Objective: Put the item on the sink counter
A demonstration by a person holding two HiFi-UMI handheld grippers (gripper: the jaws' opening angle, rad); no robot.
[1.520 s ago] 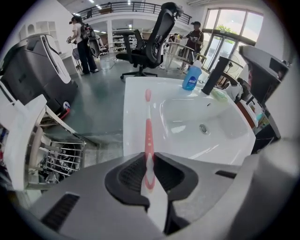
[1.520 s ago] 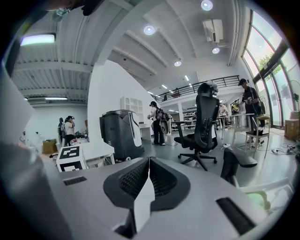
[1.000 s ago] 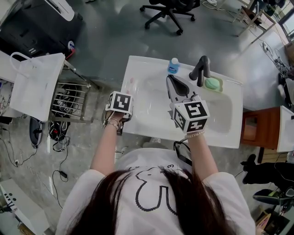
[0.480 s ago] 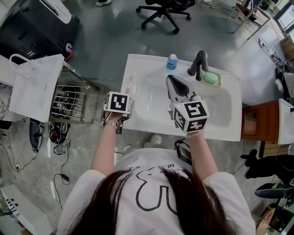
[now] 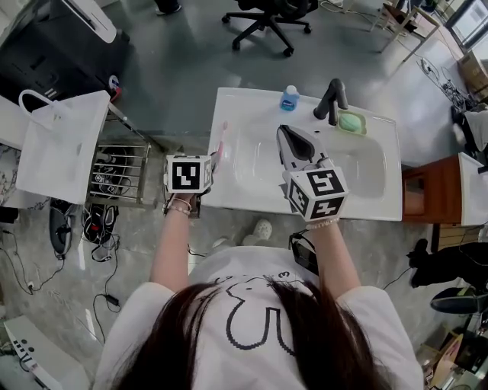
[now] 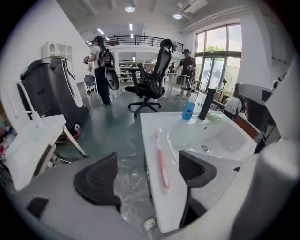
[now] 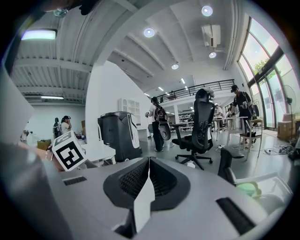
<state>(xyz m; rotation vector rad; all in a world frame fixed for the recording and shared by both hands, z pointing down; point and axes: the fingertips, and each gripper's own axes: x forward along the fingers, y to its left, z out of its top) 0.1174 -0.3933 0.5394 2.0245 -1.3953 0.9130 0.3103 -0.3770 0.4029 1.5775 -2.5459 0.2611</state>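
A pink toothbrush [image 5: 219,145] lies along the left rim of the white sink counter [image 5: 305,207]. In the left gripper view the toothbrush [image 6: 161,165] rests on the counter [image 6: 149,123] ahead of the jaws, touching neither pad. My left gripper [image 5: 200,169] hangs off the counter's left front corner; its jaws [image 6: 146,174] are opening wide with nothing between them. My right gripper [image 5: 288,137] hovers over the basin, its jaws shut [image 7: 149,174] and holding nothing that I can see.
A black faucet [image 5: 332,100], a blue bottle [image 5: 288,99] and a green soap dish [image 5: 351,122] stand along the back of the sink. A white bag [image 5: 61,145] and a wire rack [image 5: 114,171] sit to the left. An office chair [image 5: 267,15] stands beyond.
My left gripper has drawn back left off the counter edge, leaving the toothbrush lying on the rim. The right gripper has held still.
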